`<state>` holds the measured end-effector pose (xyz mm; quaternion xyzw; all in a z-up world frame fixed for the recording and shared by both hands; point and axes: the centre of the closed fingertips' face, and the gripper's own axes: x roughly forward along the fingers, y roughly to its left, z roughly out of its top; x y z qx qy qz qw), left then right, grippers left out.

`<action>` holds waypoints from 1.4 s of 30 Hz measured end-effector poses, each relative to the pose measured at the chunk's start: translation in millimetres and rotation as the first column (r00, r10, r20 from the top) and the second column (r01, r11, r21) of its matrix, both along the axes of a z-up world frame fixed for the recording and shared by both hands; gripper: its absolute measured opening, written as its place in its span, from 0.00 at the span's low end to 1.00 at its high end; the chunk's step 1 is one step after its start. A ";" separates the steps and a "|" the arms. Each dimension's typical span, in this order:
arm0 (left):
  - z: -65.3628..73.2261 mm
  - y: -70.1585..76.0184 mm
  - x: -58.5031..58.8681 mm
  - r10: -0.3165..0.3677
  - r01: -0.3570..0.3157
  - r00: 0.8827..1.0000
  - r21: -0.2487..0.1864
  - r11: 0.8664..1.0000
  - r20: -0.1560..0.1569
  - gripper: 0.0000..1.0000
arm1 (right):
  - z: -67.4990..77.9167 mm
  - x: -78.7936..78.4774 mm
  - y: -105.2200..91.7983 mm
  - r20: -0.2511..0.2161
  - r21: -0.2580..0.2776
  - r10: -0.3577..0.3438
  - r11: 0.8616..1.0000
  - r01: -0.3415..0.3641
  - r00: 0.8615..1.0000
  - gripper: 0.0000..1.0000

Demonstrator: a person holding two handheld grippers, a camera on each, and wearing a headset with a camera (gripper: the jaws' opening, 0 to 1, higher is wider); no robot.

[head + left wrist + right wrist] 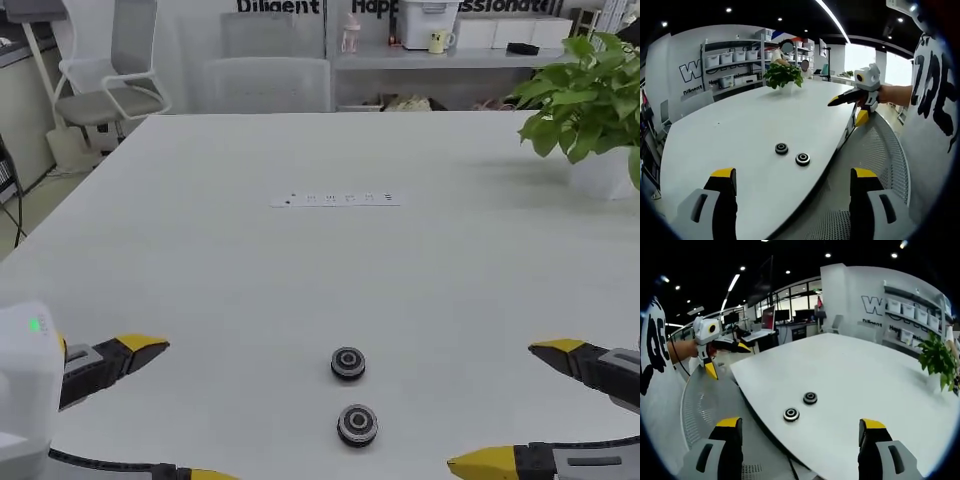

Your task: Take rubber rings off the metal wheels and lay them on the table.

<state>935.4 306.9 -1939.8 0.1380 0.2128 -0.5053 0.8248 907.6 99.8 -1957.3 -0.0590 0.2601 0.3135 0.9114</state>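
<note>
- Left gripper (200,412), lower left of head view: jaws spread wide, body cut off by frame edge.
- Far wheel (348,364) and near wheel (358,424), lower centre on table (300,260), between both grippers, apart from each; rubber rings (334,365) hard to make out.
- Right gripper (490,405), lower right: jaws spread, partly cropped.

Bright, even light falls from round ceiling spots (742,268) and a long strip lamp (832,20), leaving only faint, soft shadows beside the wheels (348,364) on the pale table (300,260). The head view is slightly soft and washed out toward the far wall. Both gripper views bend straight lines strongly near their edges.
</note>
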 end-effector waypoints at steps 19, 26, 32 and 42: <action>-2.7 4.4 6.6 0.008 -0.008 1.000 0.004 1.000 -0.005 0.93 | -2.0 9.9 3.5 -0.005 -0.007 0.013 1.000 -0.013 1.000 0.97; -0.8 6.4 8.6 0.011 -0.011 1.000 0.005 1.000 -0.001 0.93 | 1.3 14.0 5.1 0.002 -0.007 0.023 1.000 -0.023 1.000 0.97; 0.7 6.9 12.1 0.008 -0.008 1.000 0.014 1.000 0.008 0.93 | 4.4 19.9 7.4 0.011 -0.010 0.037 0.999 -0.037 0.999 0.96; 3.0 7.6 16.2 0.012 -0.013 1.000 0.018 1.000 0.009 0.92 | 7.1 29.7 5.8 0.021 -0.024 0.065 0.998 -0.064 0.998 0.95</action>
